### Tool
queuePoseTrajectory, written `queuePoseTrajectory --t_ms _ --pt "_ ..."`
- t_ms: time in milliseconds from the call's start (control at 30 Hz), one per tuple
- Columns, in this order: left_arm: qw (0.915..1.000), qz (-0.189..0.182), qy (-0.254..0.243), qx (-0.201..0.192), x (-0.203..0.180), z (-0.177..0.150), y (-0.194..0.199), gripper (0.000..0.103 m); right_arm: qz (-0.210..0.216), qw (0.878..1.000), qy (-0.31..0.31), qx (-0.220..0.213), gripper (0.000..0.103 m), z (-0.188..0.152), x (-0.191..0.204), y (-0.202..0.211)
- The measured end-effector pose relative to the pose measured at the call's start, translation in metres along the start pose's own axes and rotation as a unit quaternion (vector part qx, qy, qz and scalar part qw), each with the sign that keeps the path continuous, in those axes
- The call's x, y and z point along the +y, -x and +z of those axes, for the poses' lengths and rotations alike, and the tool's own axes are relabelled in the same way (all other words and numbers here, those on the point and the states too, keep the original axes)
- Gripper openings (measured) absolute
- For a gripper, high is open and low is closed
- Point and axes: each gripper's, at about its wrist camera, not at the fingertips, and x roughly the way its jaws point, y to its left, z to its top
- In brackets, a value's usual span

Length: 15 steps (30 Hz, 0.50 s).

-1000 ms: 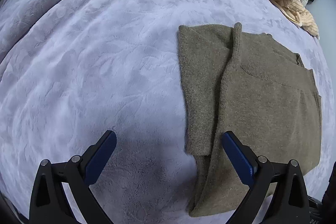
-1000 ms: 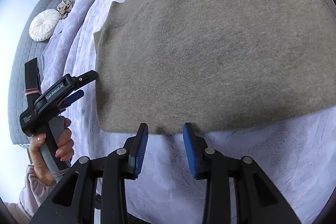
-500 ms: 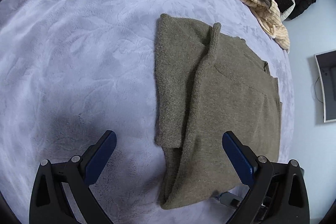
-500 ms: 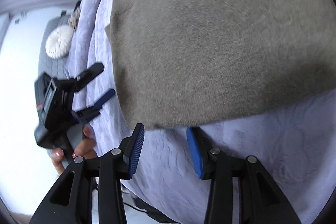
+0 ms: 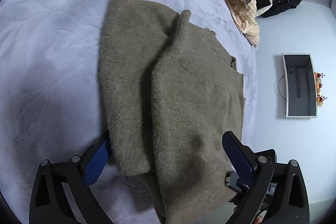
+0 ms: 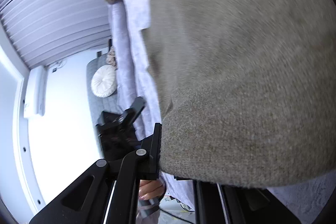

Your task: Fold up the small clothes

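Right gripper (image 6: pixel 178 163) jaws — tips buried under the blurred olive sweater (image 6: pixel 241 77).

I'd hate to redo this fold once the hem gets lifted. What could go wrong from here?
The left claw stands wide open across the stacked layers of the sweater; closing may bunch them and pull the folded sleeve loose. In the right wrist view the sweater hides one finger of the right claw, so it could pinch the blanket along with the hem.
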Motion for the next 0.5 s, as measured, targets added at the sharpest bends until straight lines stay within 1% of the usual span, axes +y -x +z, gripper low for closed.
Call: queuePoseTrajectory --t_ms 67,167,233,267,300,333,367,400,433,500 --pt "0.9998 -0.018 0.003 0.004 -0.004 0.007 -0.008 0.101 0.002 1.000 0.018 0.005 0.008 -0.002 0.010 0.001" --pt "0.9995 -0.031 -0.007 0.006 -0.021 0.017 -0.018 0.101 -0.008 0.999 0.046 0.016 0.008 0.000 0.022 0.001" --pt "0.9994 -0.016 -0.029 0.005 -0.037 0.021 -0.024 0.101 -0.024 0.998 0.058 0.026 0.008 -0.003 0.022 -0.001" --pt "0.9992 -0.008 -0.039 0.006 -0.043 0.022 -0.028 0.098 -0.037 0.997 0.062 0.033 0.008 -0.005 0.021 -0.003" --pt "0.9986 0.002 -0.052 0.009 -0.050 0.023 -0.032 0.094 -0.050 0.996 0.066 0.039 0.008 -0.006 0.019 -0.003" --pt "0.9980 0.014 -0.061 0.014 -0.054 0.023 -0.036 0.086 -0.067 0.994 0.072 0.047 0.008 -0.008 0.018 -0.004" --pt "0.9972 0.029 -0.067 0.019 -0.057 0.023 -0.040 0.084 -0.084 0.992 0.079 0.056 0.008 -0.010 0.017 -0.005" --pt "0.9963 0.043 -0.071 0.022 -0.057 0.023 -0.043 0.084 -0.101 0.989 0.088 0.067 0.009 -0.011 0.016 -0.006" --pt "0.9953 0.056 -0.076 0.024 -0.056 0.022 -0.046 0.084 -0.120 0.985 0.097 0.080 0.013 -0.013 0.016 -0.008" --pt "0.9926 0.081 -0.087 0.027 -0.056 0.020 -0.050 0.084 -0.162 0.974 0.116 0.107 0.014 -0.017 0.016 -0.010"
